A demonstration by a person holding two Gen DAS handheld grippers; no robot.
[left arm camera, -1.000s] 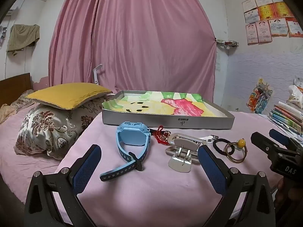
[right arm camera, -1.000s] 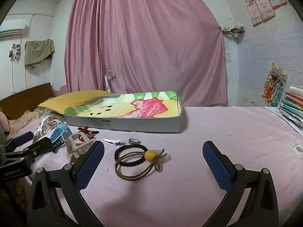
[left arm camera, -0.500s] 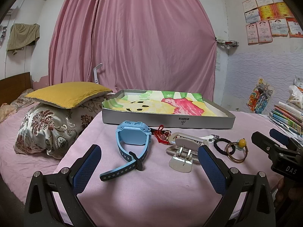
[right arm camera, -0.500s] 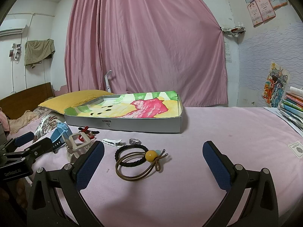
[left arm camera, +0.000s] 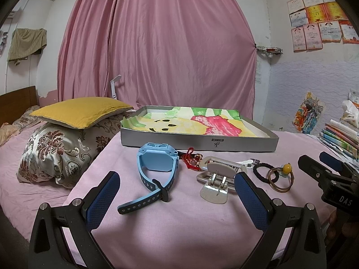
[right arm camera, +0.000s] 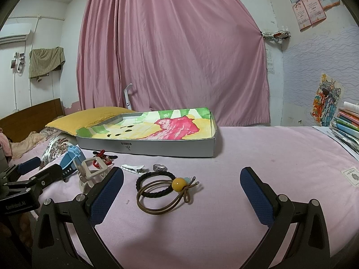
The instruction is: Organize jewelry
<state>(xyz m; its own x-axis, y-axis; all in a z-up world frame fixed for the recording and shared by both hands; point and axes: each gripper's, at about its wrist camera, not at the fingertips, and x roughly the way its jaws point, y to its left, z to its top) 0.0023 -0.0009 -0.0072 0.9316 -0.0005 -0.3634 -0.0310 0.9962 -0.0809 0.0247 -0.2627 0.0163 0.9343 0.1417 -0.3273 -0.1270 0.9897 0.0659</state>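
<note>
On the pink bed lie a blue watch (left arm camera: pixel 157 168), a red string bracelet (left arm camera: pixel 190 159), a beige claw hair clip (left arm camera: pixel 216 179), a white hair clip (right arm camera: pixel 133 168), a silver ring (right arm camera: pixel 159 168), a black hair tie (right arm camera: pixel 156 184) and a brown hair tie with a yellow bead (right arm camera: pixel 165 196). Behind them stands a shallow grey tray (left arm camera: pixel 199 143) lined with a painted paper. My left gripper (left arm camera: pixel 177 192) is open and empty, just short of the watch and claw clip. My right gripper (right arm camera: pixel 181 190) is open and empty, just short of the hair ties.
Two pillows (left arm camera: pixel 67 130) lie left of the tray. A stack of books (left arm camera: pixel 341 139) sits at the bed's right edge. A small card (right arm camera: pixel 352 176) lies on the cover at right. A pink curtain (left arm camera: pixel 157 44) hangs behind.
Both views have shifted only very slightly. The objects on the bed have not moved and both grippers stay open.
</note>
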